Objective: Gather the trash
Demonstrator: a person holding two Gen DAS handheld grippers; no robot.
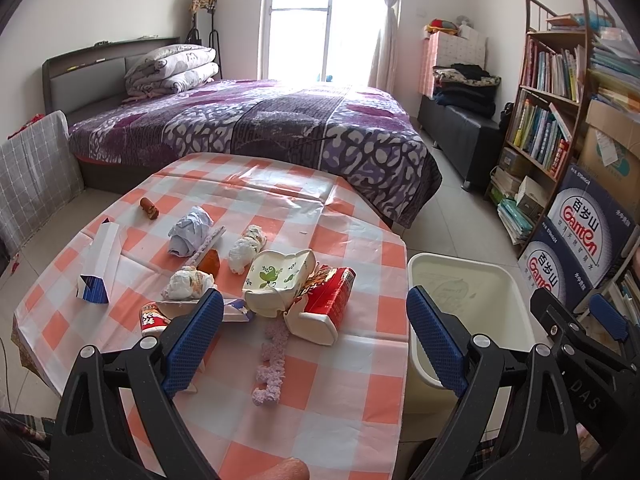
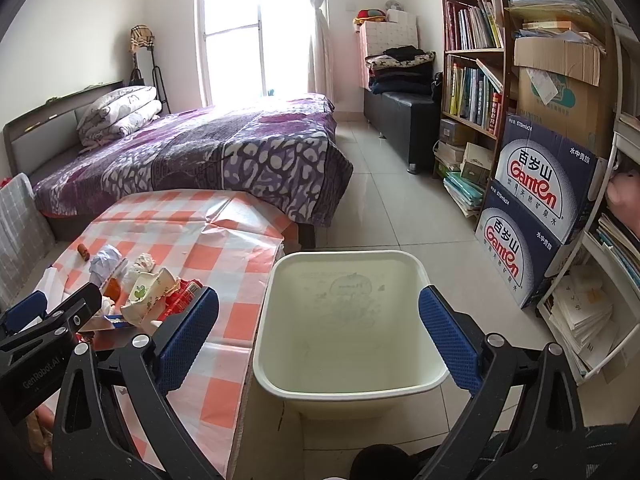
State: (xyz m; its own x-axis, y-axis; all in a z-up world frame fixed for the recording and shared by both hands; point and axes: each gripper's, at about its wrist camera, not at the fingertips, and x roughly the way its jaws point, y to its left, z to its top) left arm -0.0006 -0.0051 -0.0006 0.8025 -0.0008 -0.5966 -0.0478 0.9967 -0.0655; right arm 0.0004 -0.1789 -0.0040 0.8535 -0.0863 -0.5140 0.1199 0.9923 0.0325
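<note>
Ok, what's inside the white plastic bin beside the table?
No trash shows inside the white plastic bin: only bare, scuffed walls and floor. Its near inner wall is hidden below the rim.

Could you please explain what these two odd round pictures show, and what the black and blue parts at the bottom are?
No robot is here: a person holds a hand-held gripper in each hand, each with a wide-angle camera looking forward along its two blue-padded fingers. One picture comes from the left hand-held gripper, the other from the right hand-held gripper. Both are open and hold nothing. The left one looks at a table with a checked tablecloth strewn with trash: a crushed paper bowl, a red packet, crumpled paper balls, a blue and white carton and a pink fluffy strip. The right one looks into a cream waste bin standing on the floor beside the table, apparently empty.
</note>
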